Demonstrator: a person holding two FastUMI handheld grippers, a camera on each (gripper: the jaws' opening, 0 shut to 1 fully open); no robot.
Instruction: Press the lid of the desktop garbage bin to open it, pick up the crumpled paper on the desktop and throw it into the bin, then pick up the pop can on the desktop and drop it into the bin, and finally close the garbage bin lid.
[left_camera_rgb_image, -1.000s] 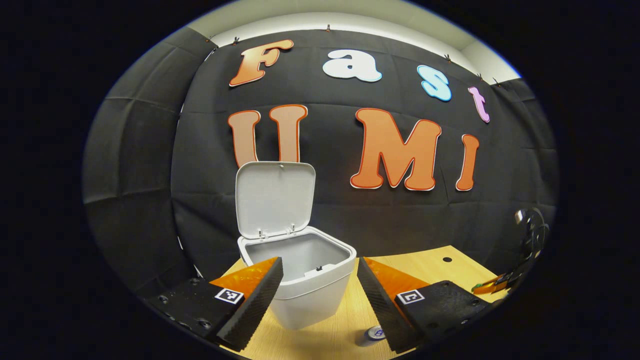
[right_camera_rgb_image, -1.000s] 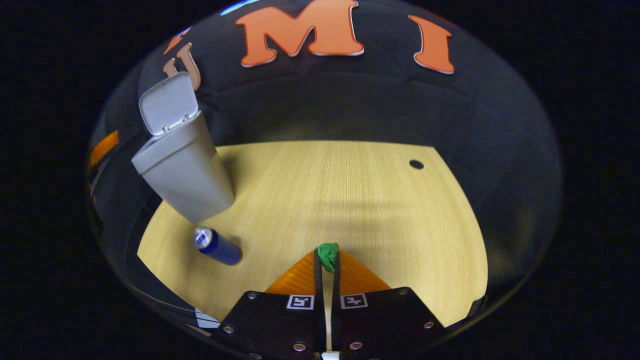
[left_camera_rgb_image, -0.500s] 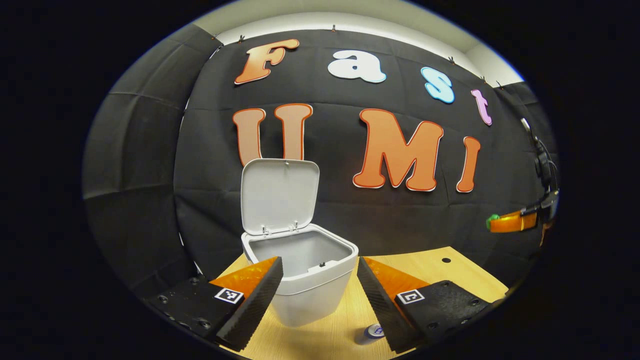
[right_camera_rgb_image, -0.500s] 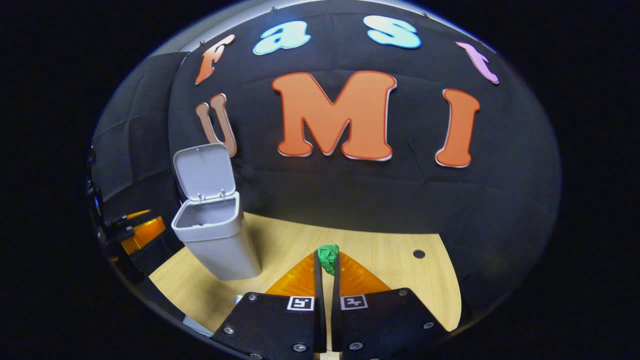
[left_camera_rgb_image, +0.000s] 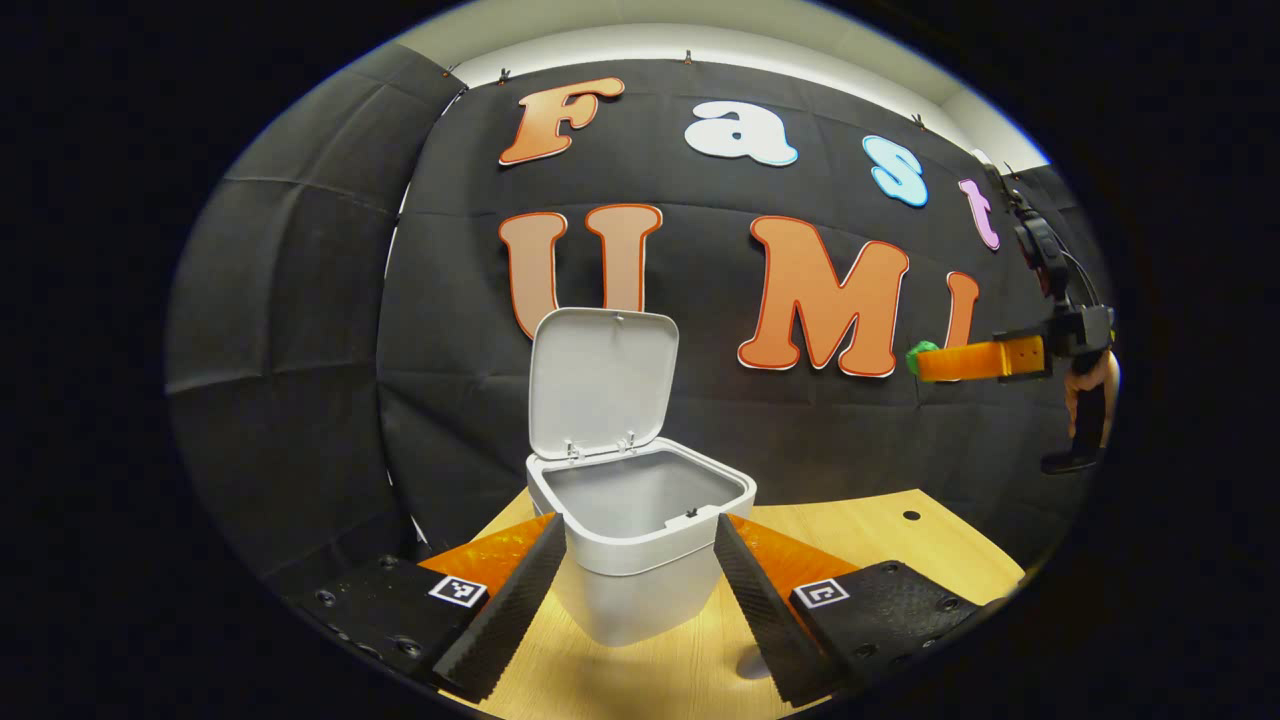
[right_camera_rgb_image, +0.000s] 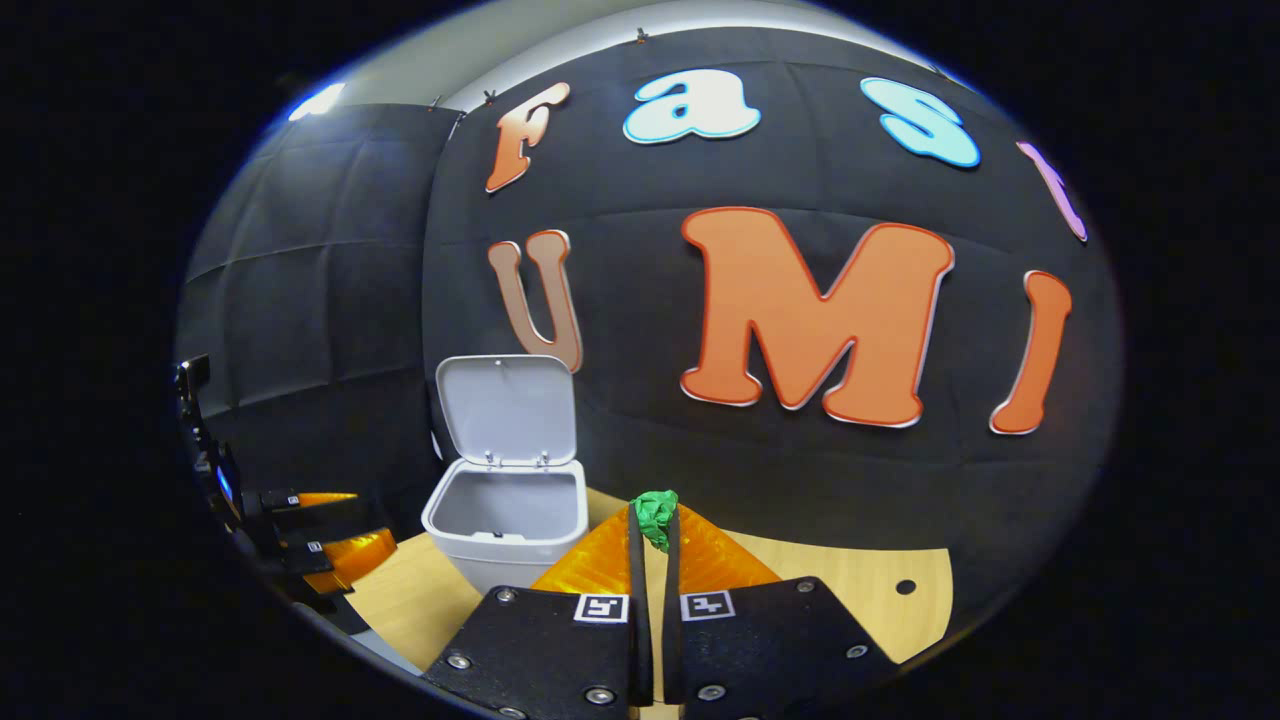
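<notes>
Since a second ago the right gripper has come up off the desk and swung round, so the bin now sits low and left of its tips instead of way off at the edge, and the can that was lying by the bin has dropped out of its view.

Jaws first: the right ones are clamped on the paper, a green wad pinched right at the tips with a bit poking out above. From the left gripper view you can see that same gripper held level, high up and well right of the bin, wad at its nose. The left gripper is spread wide with nothing in it, fingers either side of the bin in its view, though I can't tell if they touch it.

Bin's open, lid standing upright at the back, inside looks empty as far as I can see.

Handling-wise I'd guess the wad is feather light and squashy, so a tip pinch through the middle is plenty. It might cling to a pad for a moment on release, so get it properly over the opening first. Next up, by my read, is carrying it left and over the rim.
</notes>
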